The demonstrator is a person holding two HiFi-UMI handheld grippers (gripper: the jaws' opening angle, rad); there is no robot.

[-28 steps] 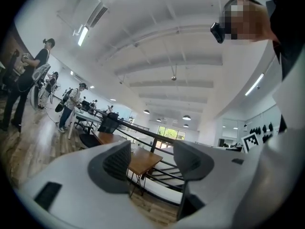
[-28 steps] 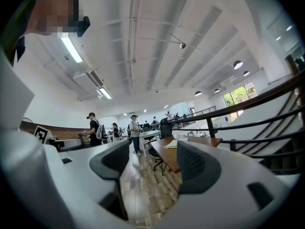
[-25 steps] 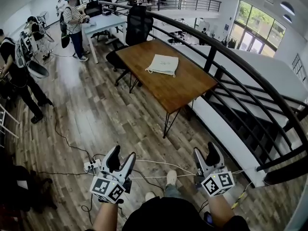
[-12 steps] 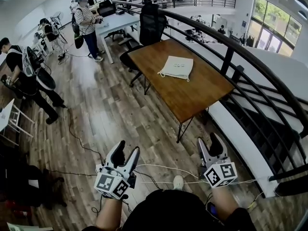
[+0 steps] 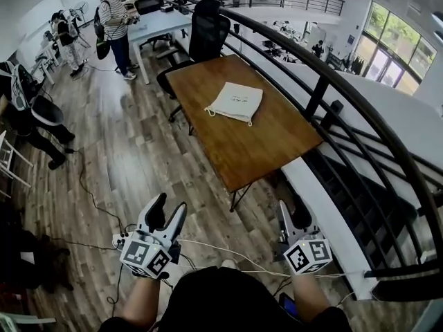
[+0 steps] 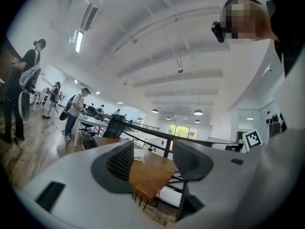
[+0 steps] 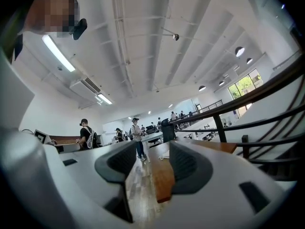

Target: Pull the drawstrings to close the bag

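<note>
A cream drawstring bag [image 5: 235, 102] lies flat on the wooden table [image 5: 263, 151], its cords trailing at the near edge. Both grippers are held level over the floor, well short of the table. My left gripper [image 5: 167, 211] is open and empty; in the left gripper view the table [image 6: 150, 175] and the bag [image 6: 138, 153] show far off between its jaws. My right gripper [image 5: 293, 214] is also open, its jaws have just been closing with nothing between them. Through it the bag [image 7: 164, 155] appears small and distant.
A curved black railing [image 5: 325, 81] runs along the table's right side. A black office chair [image 5: 201, 40] stands behind the table beside a white desk [image 5: 156, 23]. Several people [image 5: 116, 19] stand at the left. Cables and a power strip [image 5: 119, 241] lie on the wooden floor.
The whole view has moved closer to the table, with both grippers carried along. Both grippers stay low in the view, still empty.
</note>
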